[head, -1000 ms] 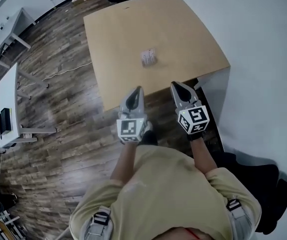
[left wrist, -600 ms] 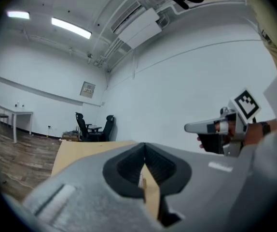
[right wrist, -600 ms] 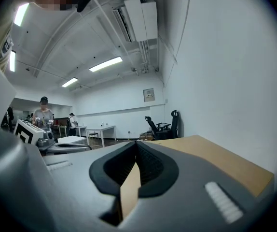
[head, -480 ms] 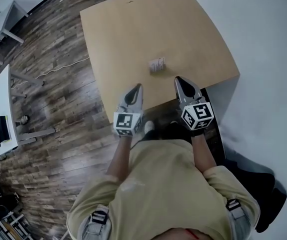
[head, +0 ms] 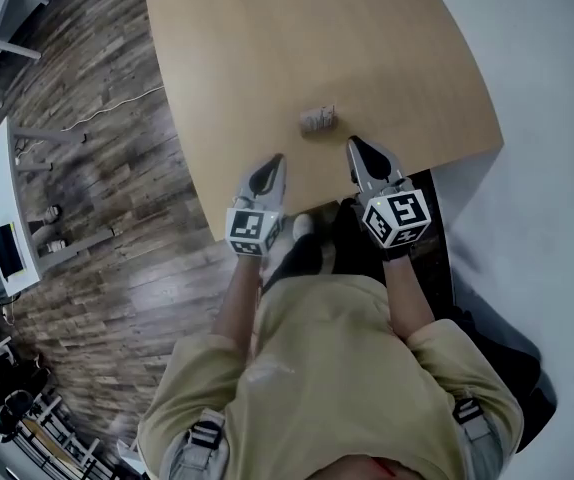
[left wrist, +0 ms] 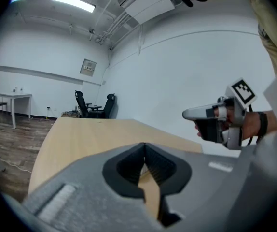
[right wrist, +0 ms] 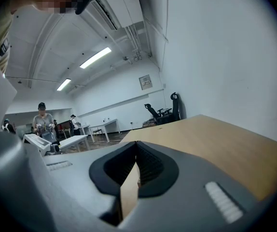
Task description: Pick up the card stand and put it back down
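The card stand [head: 318, 120] is a small pale block standing on the tan wooden table [head: 267, 58], near its front edge. My left gripper [head: 270, 171] hovers over that front edge, below and left of the stand, shut with nothing in it. To the right, my right gripper [head: 359, 153] sits just below the stand, also shut and empty. Neither touches the stand. In the left gripper view the jaws [left wrist: 145, 149] meet at the tips, and the right gripper [left wrist: 215, 122] shows beside them. The right gripper view shows its jaws [right wrist: 136, 146] closed over the tabletop [right wrist: 215, 139].
Dark wood floor [head: 97, 268] lies left of the table, with a white desk [head: 7, 198] and a loose cable [head: 107, 113] on it. A white wall and pale floor [head: 547, 218] run along the right. Office chairs [left wrist: 92, 103] stand beyond the table's far end. People [right wrist: 42, 120] stand far off.
Both grippers have come forward from in front of the table to over its front edge. The card stand now lies closer to them. Both stay shut.
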Available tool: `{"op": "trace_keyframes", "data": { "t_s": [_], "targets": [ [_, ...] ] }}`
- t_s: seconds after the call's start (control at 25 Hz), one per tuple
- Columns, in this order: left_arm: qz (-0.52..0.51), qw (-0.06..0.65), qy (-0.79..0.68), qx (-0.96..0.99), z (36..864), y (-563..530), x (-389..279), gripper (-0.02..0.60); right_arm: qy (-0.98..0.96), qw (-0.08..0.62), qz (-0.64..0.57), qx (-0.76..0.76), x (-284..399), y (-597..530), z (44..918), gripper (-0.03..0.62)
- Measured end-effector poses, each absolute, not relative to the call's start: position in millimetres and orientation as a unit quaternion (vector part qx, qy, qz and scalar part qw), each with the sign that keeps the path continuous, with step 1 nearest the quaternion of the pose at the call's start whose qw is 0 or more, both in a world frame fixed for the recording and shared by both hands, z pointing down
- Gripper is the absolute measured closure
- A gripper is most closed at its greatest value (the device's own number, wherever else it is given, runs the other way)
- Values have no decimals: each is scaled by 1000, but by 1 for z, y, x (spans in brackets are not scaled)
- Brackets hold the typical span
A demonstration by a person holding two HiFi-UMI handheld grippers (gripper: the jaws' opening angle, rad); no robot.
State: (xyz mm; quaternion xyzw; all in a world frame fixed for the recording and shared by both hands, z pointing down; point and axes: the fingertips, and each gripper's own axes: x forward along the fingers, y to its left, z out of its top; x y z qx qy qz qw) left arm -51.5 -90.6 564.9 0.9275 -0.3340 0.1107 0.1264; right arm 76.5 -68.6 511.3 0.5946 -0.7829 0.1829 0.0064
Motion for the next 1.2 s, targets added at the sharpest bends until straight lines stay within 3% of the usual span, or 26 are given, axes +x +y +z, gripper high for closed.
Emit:
{"op": "trace_keyframes", "data": {
  "t_s": [0.48, 0.8, 1.2],
  "targets": [
    [135, 184, -327, 917, 651, -154, -27, 442, -773, 23, 248, 583, 113, -102, 600, 588],
    [187, 148, -246, 939, 682, -159, 4, 310, -767, 19, 267, 584, 122, -113, 624, 588],
    [210, 126, -190, 951, 727, -167, 44, 300, -751, 17, 300, 588, 136, -104, 660, 588]
  ]
}}
